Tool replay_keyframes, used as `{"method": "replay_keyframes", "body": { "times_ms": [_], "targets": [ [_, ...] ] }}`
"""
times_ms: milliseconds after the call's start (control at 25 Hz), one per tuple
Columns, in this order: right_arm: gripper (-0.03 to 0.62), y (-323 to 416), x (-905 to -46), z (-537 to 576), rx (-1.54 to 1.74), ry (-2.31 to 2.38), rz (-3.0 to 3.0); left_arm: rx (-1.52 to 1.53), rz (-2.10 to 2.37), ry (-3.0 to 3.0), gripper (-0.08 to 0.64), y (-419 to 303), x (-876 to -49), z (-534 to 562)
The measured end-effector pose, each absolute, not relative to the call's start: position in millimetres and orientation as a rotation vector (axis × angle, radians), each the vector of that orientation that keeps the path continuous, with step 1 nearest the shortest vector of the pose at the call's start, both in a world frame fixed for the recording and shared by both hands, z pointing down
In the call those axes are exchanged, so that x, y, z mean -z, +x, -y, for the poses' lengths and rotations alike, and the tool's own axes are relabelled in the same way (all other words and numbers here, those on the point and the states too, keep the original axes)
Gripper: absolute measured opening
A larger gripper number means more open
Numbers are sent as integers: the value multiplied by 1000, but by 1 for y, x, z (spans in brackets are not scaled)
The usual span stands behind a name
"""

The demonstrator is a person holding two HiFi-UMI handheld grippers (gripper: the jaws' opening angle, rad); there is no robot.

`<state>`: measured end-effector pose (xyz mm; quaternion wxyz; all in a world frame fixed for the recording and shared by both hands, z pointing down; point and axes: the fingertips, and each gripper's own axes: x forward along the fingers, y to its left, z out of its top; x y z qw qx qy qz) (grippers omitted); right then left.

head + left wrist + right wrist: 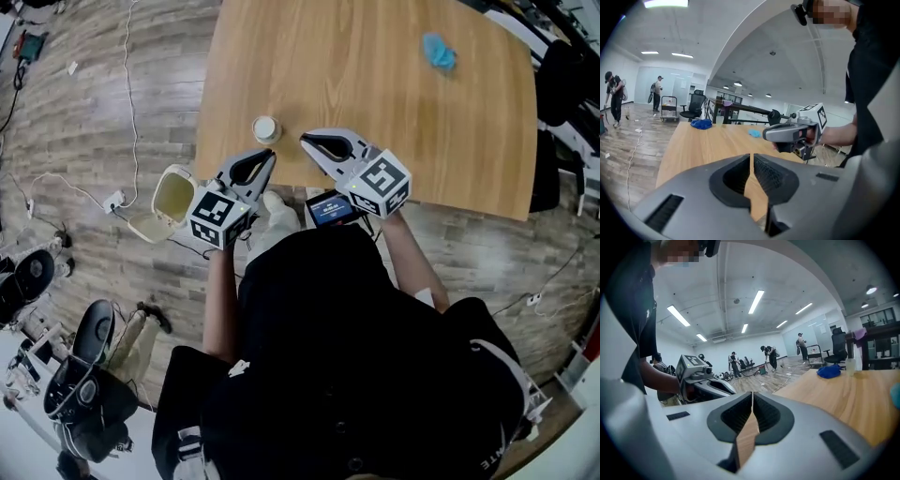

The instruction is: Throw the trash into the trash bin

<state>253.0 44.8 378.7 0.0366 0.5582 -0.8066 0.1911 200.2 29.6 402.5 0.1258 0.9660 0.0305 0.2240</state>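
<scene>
Both jaws are shut tight and hold nothing. The left gripper point(270, 155) points at the small round white paper cup point(266, 128), which stands on the light brown wooden table point(375, 103), close to its near edge. The right gripper point(306, 140) is just to the right of the cup. A crumpled blue scrap point(438, 52) lies far to the right of the cup. The cream plastic trash bin point(174, 197) sits on the floor to the left of the cup, with its lid open.

I think the step now is to reach for the cup. Open the left jaws wide first. Slide them round the cup's sides, then squeeze softly so it does not squash or tip.
</scene>
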Motion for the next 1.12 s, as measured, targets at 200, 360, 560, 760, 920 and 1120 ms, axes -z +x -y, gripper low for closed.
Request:
{"method": "replay_keyframes", "body": {
  "times_ms": [200, 360, 560, 760, 920, 1120],
  "targets": [
    [5, 273, -406, -40, -684, 1759, 2385, -796, 43, 2819, 293, 216, -456, 6],
    [5, 280, -432, -17, -729, 1768, 2350, -975, 45, 2837, 347, 227, -510, 37],
    [5, 286, -459, -15, -797, 1777, 2318, -1039, 38, 2869, 388, 252, -545, 52],
    [5, 292, -466, -20, -829, 1798, 2291, -1035, 20, 2786, 347, 255, -554, 44],
    [5, 296, -463, -22, -823, 1820, 2290, -1080, 40, 2786, 288, 251, -551, 39],
    [5, 294, -459, -20, -816, 1805, 2320, -1081, 107, 2812, 288, 243, -541, 43]
  ]
}}
